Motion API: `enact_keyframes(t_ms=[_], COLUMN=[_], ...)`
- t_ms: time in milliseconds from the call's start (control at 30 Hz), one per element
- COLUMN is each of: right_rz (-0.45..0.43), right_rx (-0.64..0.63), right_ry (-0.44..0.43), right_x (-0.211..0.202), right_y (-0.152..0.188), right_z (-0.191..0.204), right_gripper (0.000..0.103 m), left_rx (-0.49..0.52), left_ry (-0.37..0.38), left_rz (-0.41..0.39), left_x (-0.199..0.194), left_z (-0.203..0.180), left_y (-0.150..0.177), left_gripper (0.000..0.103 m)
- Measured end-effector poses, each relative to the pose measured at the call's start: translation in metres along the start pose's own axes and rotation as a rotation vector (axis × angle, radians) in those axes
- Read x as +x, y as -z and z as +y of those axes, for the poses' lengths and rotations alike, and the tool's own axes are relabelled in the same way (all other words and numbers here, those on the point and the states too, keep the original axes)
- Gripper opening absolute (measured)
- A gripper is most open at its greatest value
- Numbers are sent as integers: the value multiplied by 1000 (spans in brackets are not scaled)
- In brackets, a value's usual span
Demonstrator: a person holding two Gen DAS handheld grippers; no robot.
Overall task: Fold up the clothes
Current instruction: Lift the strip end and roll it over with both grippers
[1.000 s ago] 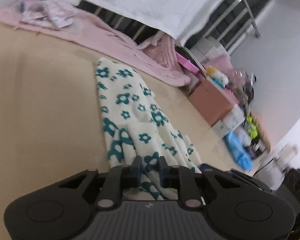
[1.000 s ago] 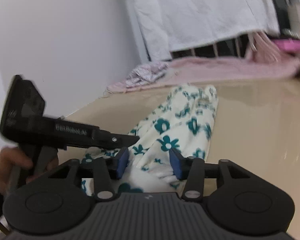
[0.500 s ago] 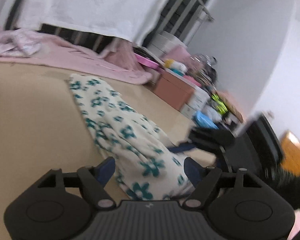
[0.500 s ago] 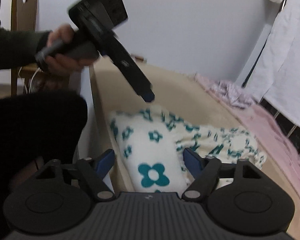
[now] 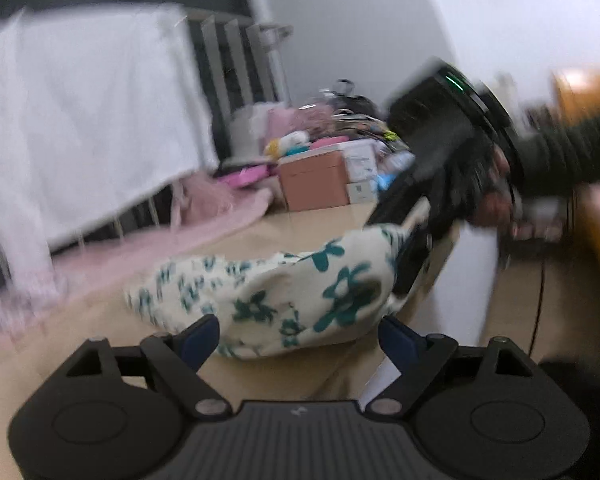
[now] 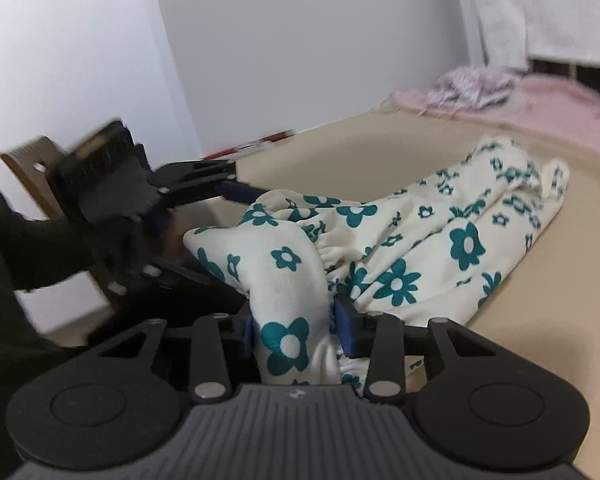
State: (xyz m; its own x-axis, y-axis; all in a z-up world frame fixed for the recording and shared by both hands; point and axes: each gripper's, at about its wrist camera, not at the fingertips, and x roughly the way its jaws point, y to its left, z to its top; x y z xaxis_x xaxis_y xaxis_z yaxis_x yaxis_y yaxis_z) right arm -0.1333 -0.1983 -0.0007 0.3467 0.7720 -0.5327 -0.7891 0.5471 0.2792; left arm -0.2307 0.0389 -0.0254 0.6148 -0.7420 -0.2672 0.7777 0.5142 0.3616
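Note:
A cream garment with teal flowers [image 6: 420, 248] lies bunched on the beige table [image 6: 380, 148]. My right gripper [image 6: 296, 328] is shut on a fold of the garment near its elastic waistband. In the left wrist view the same garment [image 5: 300, 292] sits just ahead of my left gripper [image 5: 298, 338], which is open with the cloth in front of its fingertips and not pinched. The right gripper [image 5: 432, 184], held by a hand, reaches the raised end of the garment from the right. From the right wrist view the left gripper [image 6: 188, 220] stands open beside the garment's near edge.
A pink blanket [image 5: 204, 224] and a white sheet on a metal rack [image 5: 92, 112] line the far side. A brown box [image 5: 314, 182] and clutter stand beyond the table. A wooden chair [image 6: 24, 164] and a dark sleeve [image 6: 20, 248] are at the left. The table edge [image 5: 440, 280] runs close by.
The right gripper, open half a second ago, has shut on the garment's near end. The left gripper opened a second ago and has swung round toward the right gripper.

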Motion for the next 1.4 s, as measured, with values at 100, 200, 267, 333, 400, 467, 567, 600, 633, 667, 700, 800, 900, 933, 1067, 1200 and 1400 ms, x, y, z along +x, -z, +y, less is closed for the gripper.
enact_keyframes(t_ms=[100, 200, 267, 333, 400, 467, 567, 600, 633, 667, 700, 800, 900, 933, 1067, 1200, 1400], right_rz=[37, 80, 107, 120, 127, 82, -84, -138, -169, -199, -214, -182, -241, -259, -276, -321, -306], right_rx=[39, 67, 83, 122, 119, 71, -48, -90, -116, -142, -172, -354, -375, -339, -85, 305, 600], right_ry=[-86, -163, -178, -179, -142, -85, 40, 89, 118, 147, 177, 297, 297, 256, 6, -147, -131], right_x=[-2, -2, -1, 0, -1, -10, -35, -42, -45, -48, -48, -26, -6, -1, 12, 12, 18], right_y=[-2, -3, -4, -8, -9, -6, 6, 13, 21, 30, 38, 54, 52, 48, 31, 30, 28], right_z=[0, 3, 6, 7, 16, 31, 56, 63, 69, 74, 79, 97, 91, 83, 41, -6, -30], right_gripper=[37, 37, 37, 38, 45, 54, 91, 93, 93, 94, 94, 92, 75, 68, 24, 20, 20], left_rx=[210, 299, 275, 211, 123, 39, -142, -217, -291, -362, -415, -525, -654, -706, -952, -1140, -1262], left_ry=[2, 47, 111, 194, 246, 287, 363, 389, 414, 442, 469, 560, 637, 645, 641, 560, 360], left_rz=[-53, -67, -50, -6, 33, 61, 91, 100, 111, 125, 138, 179, 222, 239, 248, 141, 170], left_x=[2, 10, 15, 19, 23, 25, 27, 25, 25, 27, 28, 29, 34, 35, 33, 25, 42], left_z=[-24, -34, -32, -26, -16, -2, 29, 42, 53, 62, 69, 89, 106, 113, 143, 165, 166], left_y=[2, 0, -2, -4, -7, -9, -9, -8, -6, -4, -4, -3, -3, -2, 9, 18, 32], left_gripper=[86, 86, 74, 54, 47, 43, 38, 37, 37, 36, 36, 35, 35, 35, 39, 62, 27])
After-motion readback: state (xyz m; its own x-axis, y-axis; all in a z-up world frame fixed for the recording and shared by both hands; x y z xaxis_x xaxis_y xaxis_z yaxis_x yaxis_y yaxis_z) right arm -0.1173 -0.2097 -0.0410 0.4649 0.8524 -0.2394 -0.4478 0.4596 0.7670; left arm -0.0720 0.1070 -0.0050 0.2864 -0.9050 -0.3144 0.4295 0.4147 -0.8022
